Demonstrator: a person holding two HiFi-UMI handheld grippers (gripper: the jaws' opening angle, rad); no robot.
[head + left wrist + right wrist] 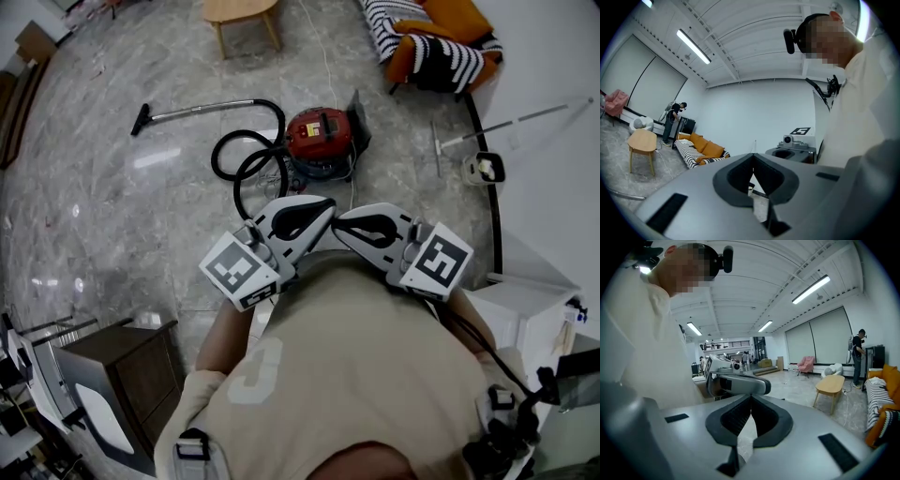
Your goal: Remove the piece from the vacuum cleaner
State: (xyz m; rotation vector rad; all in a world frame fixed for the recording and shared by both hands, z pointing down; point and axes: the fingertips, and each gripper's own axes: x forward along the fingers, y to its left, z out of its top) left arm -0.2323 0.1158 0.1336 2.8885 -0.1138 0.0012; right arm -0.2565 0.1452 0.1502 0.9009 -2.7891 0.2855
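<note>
Beige shirt fabric (366, 375) fills the near field of the head view; the person holds both tools close against the chest.

**Left gripper** (753, 155): jaws pressed together, pad against pad. The tool points across the body toward the right-hand tool.

**Right gripper** (751, 395): jaws likewise pressed together, pad against pad. It points across the body toward the left-hand tool. In the head view the two tips lie just beside each other, and the marker cubes sit at the outer ends.

**Near surroundings:** a dark cabinet (127, 361) stands at the person's left. A white unit (525, 309) stands at the right.

**Floor:** grey marble-pattern tiles (112, 216).

**Vacuum cleaner** (319, 134): a red canister body standing on the floor ahead of the person, well apart from both grippers.
- A black hose (246, 155) loops on the floor at the canister's left.
- A metal wand (202, 110) runs from the hose out to the left, lying flat and ending in a dark floor nozzle (141, 120).

**Right of the canister:** a separate pale tube (511, 122) lies on the floor. A small white-and-black object (485, 168) lies just beside its near end; what it is cannot be told.

**Far field:**
- A light wooden table (242, 13) stands beyond the vacuum cleaner.
- A sofa (436, 37) with orange cushions and a black-and-white striped cover stands at the far right.
- In the left gripper view, another person (672, 119) stands beyond the sofa, near the far wall.
</note>
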